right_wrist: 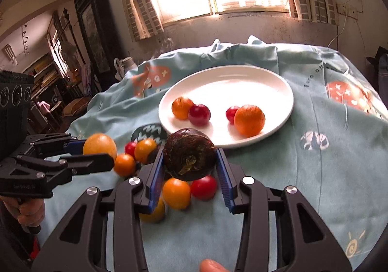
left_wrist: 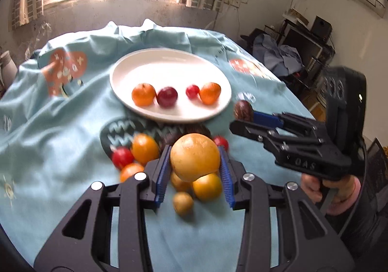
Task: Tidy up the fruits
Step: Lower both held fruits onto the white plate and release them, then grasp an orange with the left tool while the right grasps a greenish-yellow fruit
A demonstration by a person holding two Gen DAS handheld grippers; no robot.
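Note:
My left gripper (left_wrist: 194, 162) is shut on a large yellow-orange fruit (left_wrist: 195, 156), held above a pile of loose fruits (left_wrist: 143, 150) on the blue cloth. My right gripper (right_wrist: 190, 158) is shut on a dark purple-brown fruit (right_wrist: 189, 154), held near the plate's front edge; it also shows in the left wrist view (left_wrist: 243, 110). The left gripper and its fruit also show in the right wrist view (right_wrist: 99, 145). A white plate (left_wrist: 135, 68) holds two oranges (left_wrist: 143, 94) and two red plums (left_wrist: 167, 96).
The table carries a light blue patterned cloth (left_wrist: 60, 131). Small orange, red and yellow fruits (right_wrist: 177, 192) lie on it below both grippers. A window is behind the table. Shelves and furniture (left_wrist: 305, 46) stand to the right, a dark cabinet (right_wrist: 92, 27) to the left.

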